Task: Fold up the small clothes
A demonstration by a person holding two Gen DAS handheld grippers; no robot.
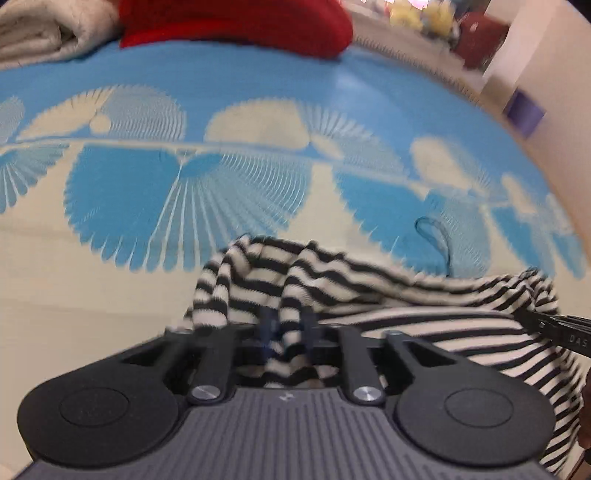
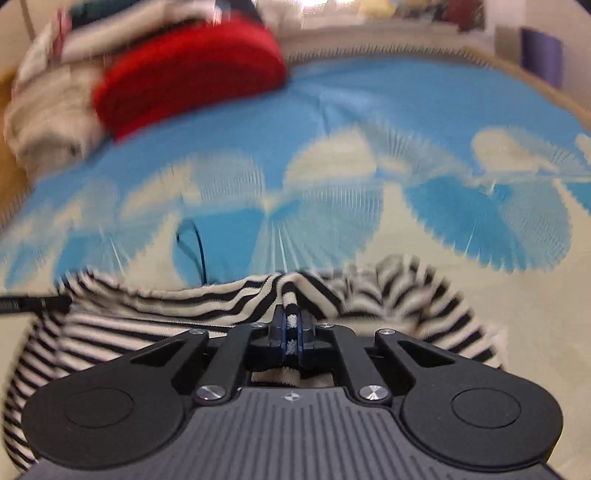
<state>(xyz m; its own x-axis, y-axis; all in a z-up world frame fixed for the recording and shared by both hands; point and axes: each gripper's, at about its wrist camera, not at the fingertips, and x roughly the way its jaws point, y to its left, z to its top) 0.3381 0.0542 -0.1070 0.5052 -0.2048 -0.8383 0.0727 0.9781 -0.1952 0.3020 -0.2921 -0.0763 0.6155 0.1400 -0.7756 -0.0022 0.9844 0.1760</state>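
Black-and-cream striped knit: the striped garment (image 1: pixel 406 317) lies bunched on the blue-and-cream patterned bedspread (image 1: pixel 258 96), in the near foreground of both wrist views.

Left gripper (image 1: pixel 287 328): jaws drawn in narrow, a fold of the striped fabric pinched between the blue-edged fingers (image 1: pixel 266 325). Cloth runs down through the gap toward the gripper body.

Right gripper (image 2: pixel 291 325): jaws nearly together, clamping a thin ridge of the same striped garment (image 2: pixel 184 306); a strip of fabric shows between the fingers (image 2: pixel 282 326). The right view is motion-blurred.

Each gripper appears in the other's view. From the left wrist, the right gripper's finger (image 1: pixel 554 328) comes in at the right edge, touching the garment's edge. It carries pale lettering, "DAS" legible, the rest cut off by the frame. From the left edge of the right view, the left gripper's finger (image 2: pixel 33 302) reaches the garment. Any marking on it is too blurred to read.

Small pale logo mark on each gripper's ribbed grey body, not readable.

Background: red folded cloth (image 1: pixel 236 22) at the far end of the bedspread, beige folded textile (image 1: pixel 40 33) beside it. A thin dark cord loop (image 1: pixel 436 240) lies on the bedspread just behind the garment. Purple box (image 1: pixel 522 110) off to the right.
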